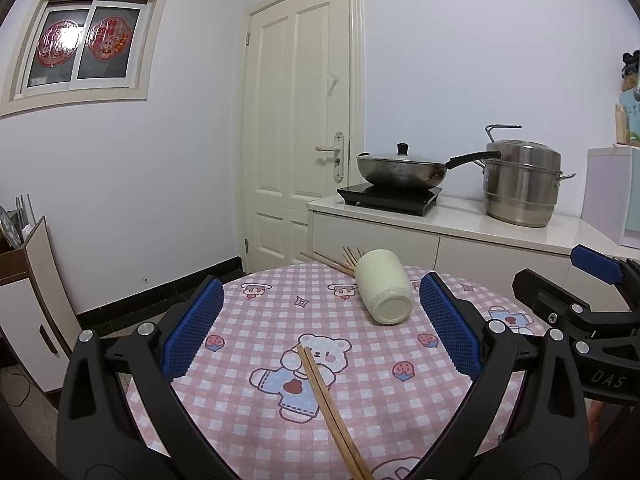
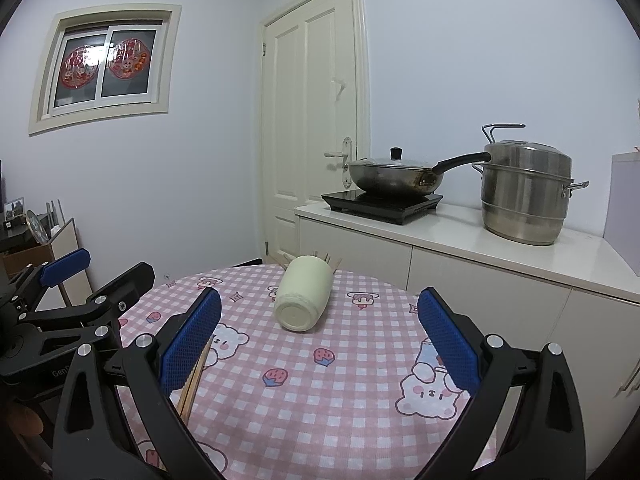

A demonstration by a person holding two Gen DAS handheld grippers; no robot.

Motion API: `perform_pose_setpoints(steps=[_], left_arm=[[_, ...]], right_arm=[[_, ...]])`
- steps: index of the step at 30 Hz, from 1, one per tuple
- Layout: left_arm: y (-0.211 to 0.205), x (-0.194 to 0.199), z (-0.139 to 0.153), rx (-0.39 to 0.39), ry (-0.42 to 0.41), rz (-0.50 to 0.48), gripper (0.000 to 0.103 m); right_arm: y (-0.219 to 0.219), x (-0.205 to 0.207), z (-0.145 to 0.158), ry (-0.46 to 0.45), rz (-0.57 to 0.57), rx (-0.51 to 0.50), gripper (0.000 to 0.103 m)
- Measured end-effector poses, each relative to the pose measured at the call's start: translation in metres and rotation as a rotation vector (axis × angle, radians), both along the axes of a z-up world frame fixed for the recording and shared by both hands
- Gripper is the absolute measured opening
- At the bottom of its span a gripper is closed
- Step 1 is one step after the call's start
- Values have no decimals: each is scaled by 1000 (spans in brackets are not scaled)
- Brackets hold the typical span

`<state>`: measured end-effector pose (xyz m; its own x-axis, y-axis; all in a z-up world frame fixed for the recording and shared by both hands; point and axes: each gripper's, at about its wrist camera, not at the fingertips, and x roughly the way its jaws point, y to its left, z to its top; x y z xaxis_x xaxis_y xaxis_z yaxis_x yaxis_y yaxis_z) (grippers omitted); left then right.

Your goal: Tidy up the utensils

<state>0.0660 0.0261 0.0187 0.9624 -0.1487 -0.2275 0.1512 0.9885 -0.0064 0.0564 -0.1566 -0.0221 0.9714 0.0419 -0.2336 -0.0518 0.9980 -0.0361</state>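
A cream utensil holder (image 1: 384, 287) (image 2: 303, 294) lies on its side at the table's far part, its base toward me, with several wooden chopsticks (image 1: 336, 261) (image 2: 329, 258) sticking out of its far mouth. A loose pair of chopsticks (image 1: 329, 404) (image 2: 195, 380) lies on the pink checked tablecloth (image 1: 248, 320) (image 2: 360, 360), between my left gripper's fingers and below them. My left gripper (image 1: 322, 322) is open above the near table. My right gripper (image 2: 320, 330) is open too, nothing between its pads; its left pad partly hides the loose pair.
Behind the table runs a white counter (image 1: 500, 226) (image 2: 440, 236) with a lidded wok on an induction hob (image 1: 400, 170) (image 2: 390, 178) and a steel steamer pot (image 1: 520, 182) (image 2: 526, 192). A closed door (image 1: 304, 120) is at the back. A cabinet (image 1: 28, 292) stands at the left.
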Motion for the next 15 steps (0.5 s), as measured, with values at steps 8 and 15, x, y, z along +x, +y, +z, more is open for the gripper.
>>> perform_pose_setpoints(steps=[8,15], left_arm=[[1,1,0,3,-3,4,97],[0,2,0,7,-6,10,97]], right_arm=[[1,1,0,-3,1,-1,95],[2,2,1,-2,1,-1,95]])
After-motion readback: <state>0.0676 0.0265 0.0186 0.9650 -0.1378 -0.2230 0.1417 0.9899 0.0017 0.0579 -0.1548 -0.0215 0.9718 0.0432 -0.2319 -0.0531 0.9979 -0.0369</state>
